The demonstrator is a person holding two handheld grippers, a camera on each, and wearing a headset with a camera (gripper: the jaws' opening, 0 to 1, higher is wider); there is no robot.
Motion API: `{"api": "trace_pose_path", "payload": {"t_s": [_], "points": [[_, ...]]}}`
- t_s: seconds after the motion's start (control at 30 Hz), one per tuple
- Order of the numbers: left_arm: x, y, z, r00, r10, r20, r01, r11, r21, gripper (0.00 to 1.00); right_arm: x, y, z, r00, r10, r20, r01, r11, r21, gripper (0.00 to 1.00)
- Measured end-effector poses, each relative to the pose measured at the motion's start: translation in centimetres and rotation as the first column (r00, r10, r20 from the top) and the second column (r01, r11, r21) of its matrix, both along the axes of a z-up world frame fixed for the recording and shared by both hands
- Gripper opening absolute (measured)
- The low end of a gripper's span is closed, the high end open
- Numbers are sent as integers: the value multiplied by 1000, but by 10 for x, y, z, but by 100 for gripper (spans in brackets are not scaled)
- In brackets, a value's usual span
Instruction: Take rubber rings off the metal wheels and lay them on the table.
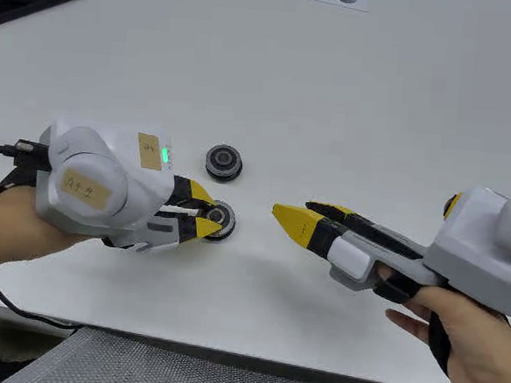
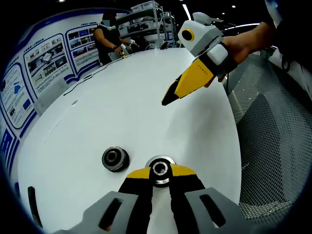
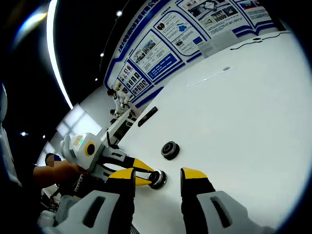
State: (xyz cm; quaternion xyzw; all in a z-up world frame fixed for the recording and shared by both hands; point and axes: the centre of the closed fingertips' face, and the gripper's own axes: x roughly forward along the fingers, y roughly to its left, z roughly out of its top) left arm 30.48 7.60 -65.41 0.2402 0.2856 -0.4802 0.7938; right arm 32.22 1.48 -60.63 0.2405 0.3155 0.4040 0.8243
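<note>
Left gripper (image 1: 206,213), jaws closed on one metal wheel (image 1: 222,221) resting on the table (image 1: 333,92); right gripper (image 1: 296,214) near it, jaws parted and empty. Close behind stands a second wheel (image 1: 224,162). Both apparently wear their rubber rings (image 1: 211,162), so the task seems barely begun.

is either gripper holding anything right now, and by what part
The left gripper clamps the nearer wheel, its two tips pressing opposite sides of the outer rim. The right gripper is open and holds nothing.
</note>
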Motion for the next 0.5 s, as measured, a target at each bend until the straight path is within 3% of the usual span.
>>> {"api": "trace_pose_path", "payload": {"t_s": [0.27, 0.5], "points": [[-1, 0, -1, 999, -11, -35, 11, 1000, 15, 12, 3, 16, -8, 997, -20, -72, 23, 999, 36, 34], [-2, 0, -1, 999, -8, -31, 8, 1000, 3, 12, -3, 31, -19, 992, -10, -126, 14, 999, 32, 33]]}}
